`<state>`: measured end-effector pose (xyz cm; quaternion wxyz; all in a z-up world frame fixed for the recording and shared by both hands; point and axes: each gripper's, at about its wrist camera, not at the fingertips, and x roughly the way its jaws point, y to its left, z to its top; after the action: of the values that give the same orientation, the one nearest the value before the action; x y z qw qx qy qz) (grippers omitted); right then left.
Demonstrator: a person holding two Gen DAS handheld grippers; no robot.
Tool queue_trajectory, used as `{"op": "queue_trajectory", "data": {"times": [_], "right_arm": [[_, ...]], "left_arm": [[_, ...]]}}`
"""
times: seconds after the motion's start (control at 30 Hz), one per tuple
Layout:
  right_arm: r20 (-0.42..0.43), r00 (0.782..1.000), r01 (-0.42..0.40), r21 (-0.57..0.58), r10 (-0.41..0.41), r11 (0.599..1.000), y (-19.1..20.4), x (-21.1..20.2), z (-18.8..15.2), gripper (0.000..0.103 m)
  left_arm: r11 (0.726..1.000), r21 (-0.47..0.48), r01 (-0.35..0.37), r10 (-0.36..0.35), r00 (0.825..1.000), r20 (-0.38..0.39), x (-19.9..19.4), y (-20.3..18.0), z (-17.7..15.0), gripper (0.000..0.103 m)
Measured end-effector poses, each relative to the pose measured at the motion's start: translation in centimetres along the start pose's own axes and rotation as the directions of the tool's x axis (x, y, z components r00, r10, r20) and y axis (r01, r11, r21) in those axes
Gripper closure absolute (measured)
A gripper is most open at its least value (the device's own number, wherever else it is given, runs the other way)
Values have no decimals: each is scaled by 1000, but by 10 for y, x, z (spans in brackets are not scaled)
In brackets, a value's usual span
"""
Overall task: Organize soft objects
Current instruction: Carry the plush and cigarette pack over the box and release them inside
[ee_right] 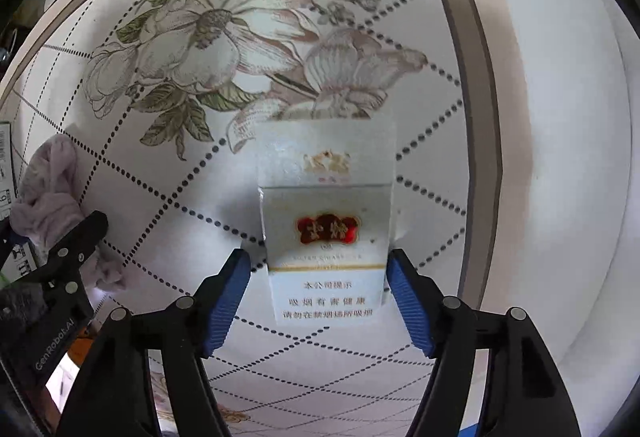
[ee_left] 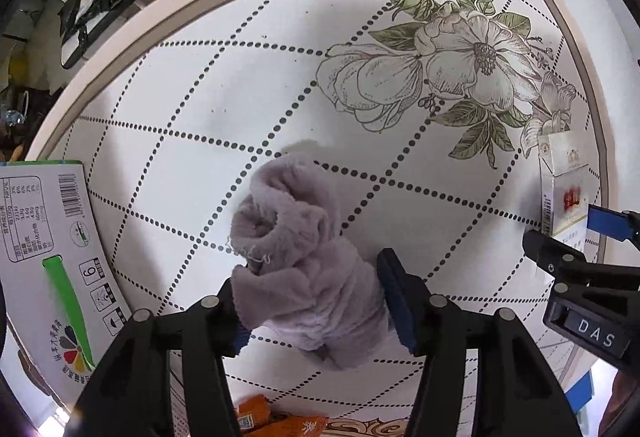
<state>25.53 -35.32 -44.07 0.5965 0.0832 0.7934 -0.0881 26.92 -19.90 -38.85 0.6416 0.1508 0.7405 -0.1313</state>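
Observation:
A rumpled lilac fleece cloth [ee_left: 298,257] lies on the flower-printed table [ee_left: 224,85]. My left gripper [ee_left: 310,301] is shut on the cloth's near end, both blue pads pressed into it. The cloth also shows at the left of the right wrist view [ee_right: 48,189], beside the left gripper's black finger [ee_right: 76,237]. A white cigarette pack [ee_right: 326,229] stands between the blue pads of my right gripper [ee_right: 318,277]; the left pad shows a small gap, the right pad is at the pack's edge. The pack also shows in the left wrist view [ee_left: 564,193].
A white carton [ee_left: 44,245] with green print and a barcode lies at the left of the table. Orange packets [ee_left: 260,417] lie at the near edge. The table's beige rim [ee_right: 472,77] curves close on the right. Clutter sits beyond the far left edge.

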Motion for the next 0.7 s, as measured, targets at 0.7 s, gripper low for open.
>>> {"op": "queue_trajectory", "data": {"times": [0.7], "right_arm": [[49,998,43,-24,-41,999,4,-8,-12,45]], "left_arm": [[992,-114,45,-44,999,16,7,3,-39,60]]}}
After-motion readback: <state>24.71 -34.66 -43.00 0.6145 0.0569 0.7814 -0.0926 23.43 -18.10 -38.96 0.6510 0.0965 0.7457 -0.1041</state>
